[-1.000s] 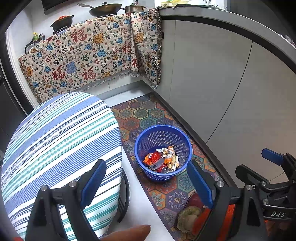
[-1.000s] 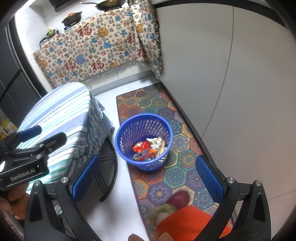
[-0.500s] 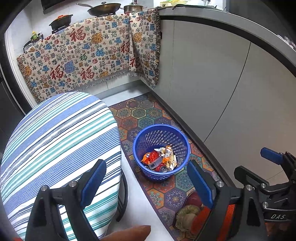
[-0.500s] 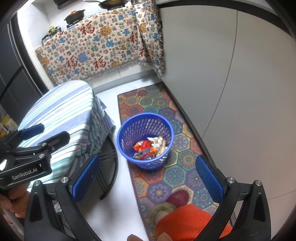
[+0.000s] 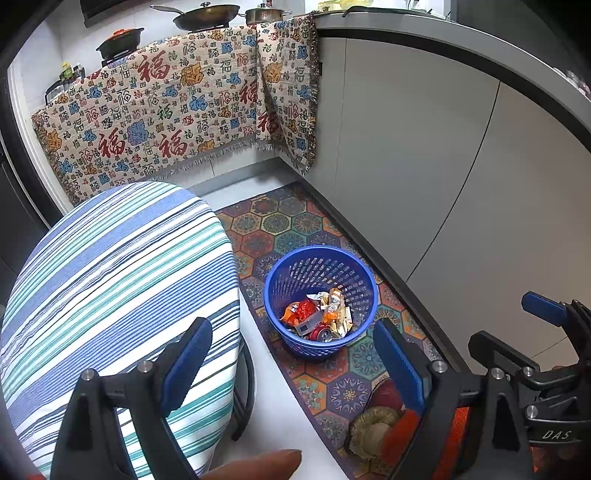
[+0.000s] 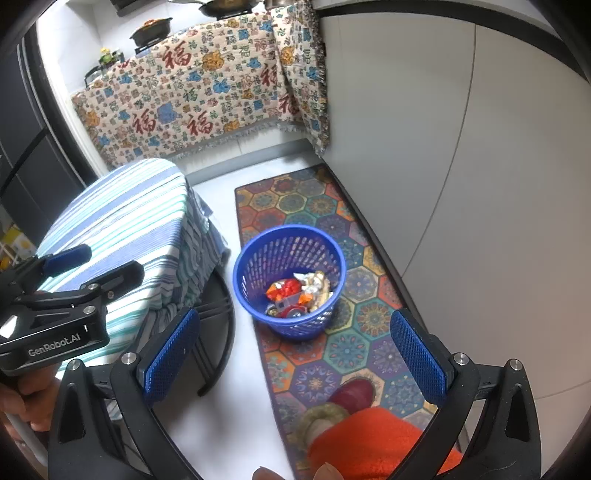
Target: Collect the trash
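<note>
Home kitchen. Stovetop at 11 o'clock carries a dark frying pan [image 5: 201,14], steel lidded pot [image 5: 266,15] and black casserole [image 5: 119,41]. Grey cabinet fronts [image 5: 424,155] at 2 o'clock; hexagon-patterned floor mat [image 5: 295,229] centre.

The slipper [image 6: 347,395] is half hidden by an orange trouser leg [image 6: 369,439] — the basket's [image 5: 321,254] trash [image 5: 317,314] is indistinct.

Blue basket [image 5: 320,301] of wrappers and a can on patterned rug [image 5: 291,229], striped surface [image 5: 110,273] beside, left hand-held gripper [image 5: 295,360] wide, empty.
</note>
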Demonstrator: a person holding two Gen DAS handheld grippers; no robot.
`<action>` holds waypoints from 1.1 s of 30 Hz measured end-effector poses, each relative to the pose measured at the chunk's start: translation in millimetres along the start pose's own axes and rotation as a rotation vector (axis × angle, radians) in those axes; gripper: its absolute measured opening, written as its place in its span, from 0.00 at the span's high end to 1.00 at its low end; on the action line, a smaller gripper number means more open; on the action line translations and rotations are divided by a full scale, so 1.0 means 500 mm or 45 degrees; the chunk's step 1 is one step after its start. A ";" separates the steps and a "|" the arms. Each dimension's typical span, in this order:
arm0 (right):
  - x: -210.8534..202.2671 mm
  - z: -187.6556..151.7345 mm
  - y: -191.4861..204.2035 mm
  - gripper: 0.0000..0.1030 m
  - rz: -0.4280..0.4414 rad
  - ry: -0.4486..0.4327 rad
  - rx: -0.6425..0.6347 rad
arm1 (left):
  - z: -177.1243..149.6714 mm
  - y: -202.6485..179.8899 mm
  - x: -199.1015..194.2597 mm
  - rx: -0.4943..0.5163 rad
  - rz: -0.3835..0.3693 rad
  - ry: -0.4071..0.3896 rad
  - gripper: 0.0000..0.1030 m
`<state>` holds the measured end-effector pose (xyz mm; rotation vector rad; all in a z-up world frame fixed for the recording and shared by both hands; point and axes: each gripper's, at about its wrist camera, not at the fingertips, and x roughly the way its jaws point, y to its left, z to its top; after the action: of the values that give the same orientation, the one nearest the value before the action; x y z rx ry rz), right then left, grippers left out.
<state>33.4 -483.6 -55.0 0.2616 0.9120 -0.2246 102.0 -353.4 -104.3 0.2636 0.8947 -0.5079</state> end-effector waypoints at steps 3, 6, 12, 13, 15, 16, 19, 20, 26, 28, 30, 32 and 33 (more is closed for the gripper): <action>-0.001 -0.001 0.002 0.00 0.000 0.000 -0.001 | -0.001 -0.001 0.001 0.001 -0.001 0.002 0.12; -0.001 -0.001 0.002 0.00 -0.003 0.000 -0.001 | 0.000 -0.002 0.001 0.001 0.001 0.002 0.12; 0.000 -0.005 0.005 0.00 -0.005 0.004 -0.001 | 0.000 -0.003 0.006 -0.004 0.001 0.009 0.12; 0.000 -0.005 0.006 0.00 -0.005 0.004 -0.001 | 0.000 -0.003 0.008 -0.005 0.000 0.010 0.12; 0.001 -0.005 0.006 0.00 -0.003 0.006 -0.003 | 0.001 0.000 0.009 -0.005 -0.002 0.012 0.12; 0.002 -0.005 0.007 0.00 -0.002 0.007 -0.003 | 0.001 0.000 0.009 -0.003 -0.003 0.012 0.12; 0.004 -0.002 0.007 0.00 0.000 0.009 -0.006 | 0.000 -0.001 0.010 -0.005 -0.003 0.014 0.12; 0.004 -0.002 0.008 0.00 -0.001 0.009 -0.004 | 0.000 -0.002 0.010 -0.005 -0.002 0.014 0.12; 0.008 -0.003 0.010 0.00 0.000 0.016 -0.003 | 0.000 -0.001 0.013 -0.003 -0.004 0.020 0.12; 0.008 -0.003 0.010 0.00 0.001 0.016 -0.002 | 0.000 0.000 0.014 -0.001 -0.006 0.021 0.12; 0.008 -0.003 0.010 0.00 0.000 0.017 -0.003 | 0.000 0.001 0.014 0.001 -0.006 0.022 0.12; 0.008 -0.003 0.010 0.00 0.001 0.017 -0.002 | 0.000 0.001 0.015 -0.002 -0.006 0.022 0.12; 0.008 -0.004 0.010 0.00 0.003 0.018 -0.001 | 0.000 0.001 0.015 -0.002 -0.006 0.023 0.12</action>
<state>36.1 -478.4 -58.7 0.2634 0.9258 -0.2206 106.2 -355.5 -110.3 0.2648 0.9136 -0.5097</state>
